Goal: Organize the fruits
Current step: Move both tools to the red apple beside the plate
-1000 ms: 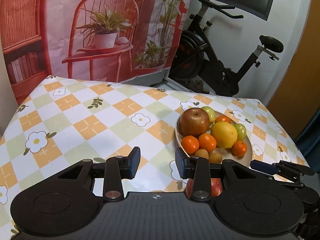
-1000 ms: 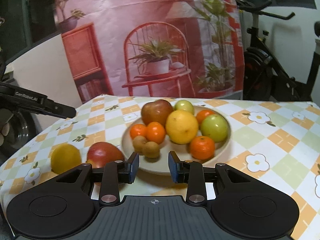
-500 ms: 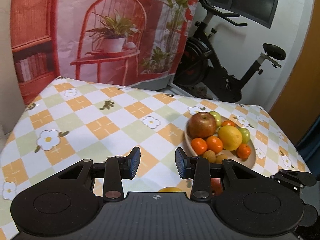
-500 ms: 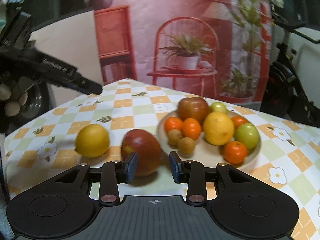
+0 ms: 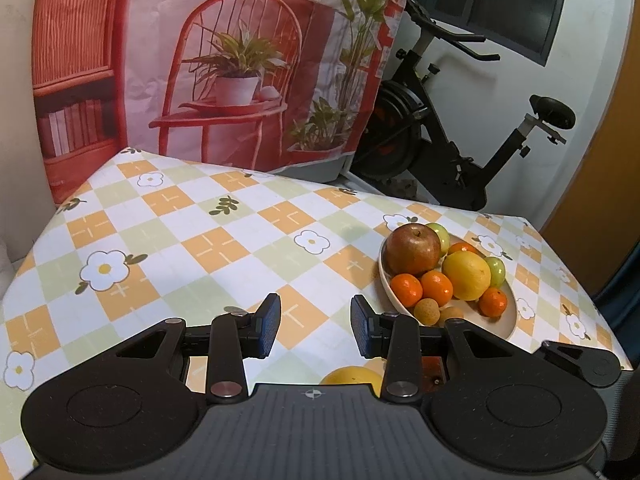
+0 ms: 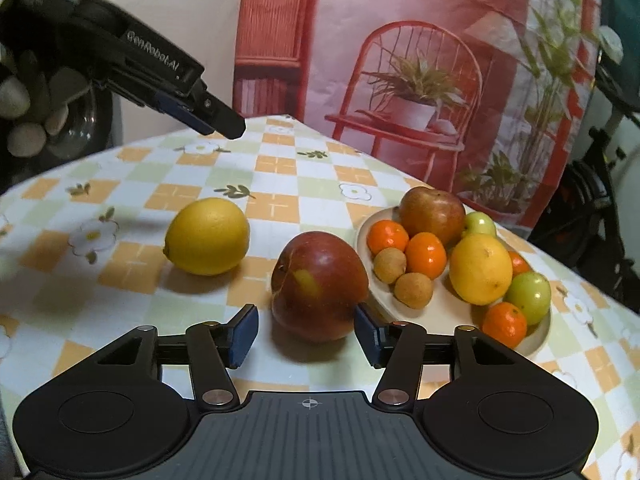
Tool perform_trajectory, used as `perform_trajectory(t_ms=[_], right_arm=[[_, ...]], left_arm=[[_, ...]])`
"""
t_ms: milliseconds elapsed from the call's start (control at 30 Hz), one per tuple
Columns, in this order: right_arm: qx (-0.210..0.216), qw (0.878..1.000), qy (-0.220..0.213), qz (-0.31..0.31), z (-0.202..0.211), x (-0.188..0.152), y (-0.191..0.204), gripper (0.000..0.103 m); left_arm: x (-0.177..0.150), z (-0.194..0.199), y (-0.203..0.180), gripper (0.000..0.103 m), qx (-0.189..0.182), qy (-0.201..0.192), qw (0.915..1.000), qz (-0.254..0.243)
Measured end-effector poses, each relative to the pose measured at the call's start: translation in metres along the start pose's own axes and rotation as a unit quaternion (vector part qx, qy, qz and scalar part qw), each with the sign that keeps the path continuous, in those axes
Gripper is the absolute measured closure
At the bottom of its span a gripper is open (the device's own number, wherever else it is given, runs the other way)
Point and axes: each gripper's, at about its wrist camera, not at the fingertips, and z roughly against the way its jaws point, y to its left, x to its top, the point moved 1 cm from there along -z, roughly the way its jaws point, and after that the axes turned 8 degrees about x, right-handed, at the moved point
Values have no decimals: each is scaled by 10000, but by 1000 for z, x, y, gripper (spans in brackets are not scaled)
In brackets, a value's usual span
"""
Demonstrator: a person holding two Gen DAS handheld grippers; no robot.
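Note:
A loose red apple (image 6: 320, 286) lies on the checked tablecloth, just left of the cream plate (image 6: 536, 340). My right gripper (image 6: 306, 328) has one finger on either side of the apple. Its jaws are opening and the pads do not press on the fruit. Further left, a lemon (image 6: 207, 236) lies by itself on the cloth. The plate holds a second apple (image 6: 432, 216), a yellow citrus (image 6: 480, 270), several mandarins, green fruits and two small brown ones. My left gripper (image 5: 314, 328) hangs over bare cloth left of the plate (image 5: 508, 320), open with a narrow gap and nothing in it.
A printed backdrop of a red chair and plants hangs behind the table. An exercise bike (image 5: 460, 148) stands past the far right edge. From the right wrist view, the left gripper's fingers (image 6: 216, 118) and the hand holding it sit high over the table's left side.
My right gripper swung left from facing the plate to straddle the loose apple, and its jaws widened. The left gripper drifted slightly back from the plate, its gap unchanged.

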Motion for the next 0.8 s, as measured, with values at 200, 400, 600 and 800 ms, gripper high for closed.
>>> perform_trajectory(t_ms=[200, 400, 600, 800], right_arm=[[-276, 9995, 87, 112, -14, 7, 0, 44], [-295, 9989, 208, 313, -26, 10, 1, 47], [-207, 9995, 214, 117, -23, 9, -3, 48], [253, 9964, 183, -786, -5, 2, -22, 48]], left_arm=[[-3, -1, -1, 63, -96, 11, 10000, 17], [-4, -1, -2, 63, -143, 33, 9999, 49], [-3, 0, -6, 63, -190, 34, 9998, -8], [-2, 0, -14, 63, -276, 59, 9996, -67]])
